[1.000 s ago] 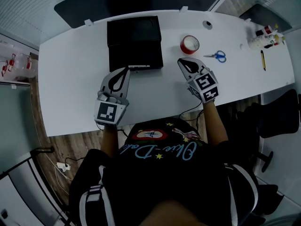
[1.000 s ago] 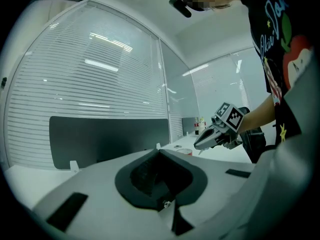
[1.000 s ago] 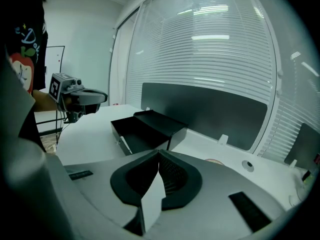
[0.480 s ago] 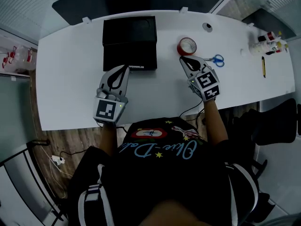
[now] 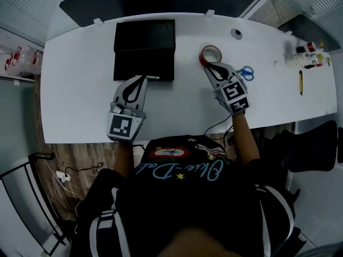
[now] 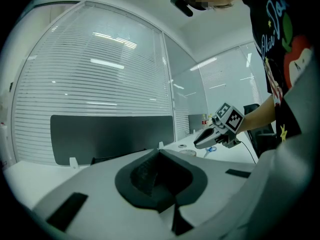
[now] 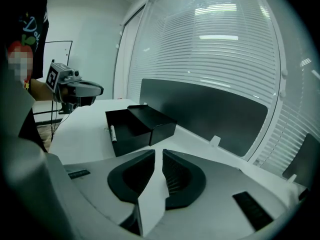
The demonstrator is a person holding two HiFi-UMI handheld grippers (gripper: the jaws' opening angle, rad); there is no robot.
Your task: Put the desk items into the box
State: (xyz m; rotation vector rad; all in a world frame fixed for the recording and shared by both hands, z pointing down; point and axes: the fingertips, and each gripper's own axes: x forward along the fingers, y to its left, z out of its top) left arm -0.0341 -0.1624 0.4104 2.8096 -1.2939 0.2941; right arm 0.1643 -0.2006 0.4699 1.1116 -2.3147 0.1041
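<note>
Head view: a white desk is seen from above, and at its left-centre an open black box is set against the far edge, with a white marker laid along its near wall. Just in front of the box the left gripper is held over the desk, its tips pointed at the box's near right corner. Its pads are pressed together with nothing between them, as is shown in the left gripper view. To the right, a red tape roll lies flat on the desk, well apart from the box. The right gripper is held with its tips at the roll's near edge; whether they touch it cannot be told. In the right gripper view only a narrow slit is left between its pads, and nothing is held there. Blue-handled scissors lie just beside this gripper. Farther right, small bottles are grouped, and a yellow pen lies near the desk's end.
</note>
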